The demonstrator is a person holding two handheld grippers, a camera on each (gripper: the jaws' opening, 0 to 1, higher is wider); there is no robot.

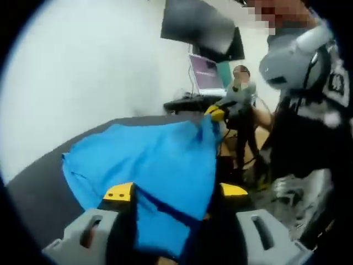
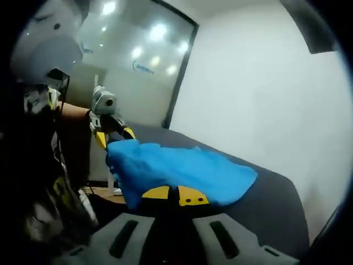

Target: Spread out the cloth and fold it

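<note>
A bright blue cloth [image 1: 154, 160] lies stretched over a dark grey table [image 1: 38, 193]. In the left gripper view my left gripper [image 1: 176, 191] stands open at the near edge, its yellow-tipped jaws wide apart with cloth bunched between them. At the cloth's far corner my right gripper [image 1: 216, 113] pinches the fabric. In the right gripper view the right gripper [image 2: 175, 195] has its yellow tips closed together on the edge of the cloth [image 2: 187, 171]. The left gripper [image 2: 114, 136] sits at the opposite raised corner, jaws apart.
The table [image 2: 276, 204] runs along a white wall [image 2: 259, 99]. The person holding the grippers [image 1: 309, 110] stands at the table's end. Behind are another person [image 1: 242, 88], a lit monitor [image 1: 207, 72] on a desk, and a glass wall [image 2: 138, 66].
</note>
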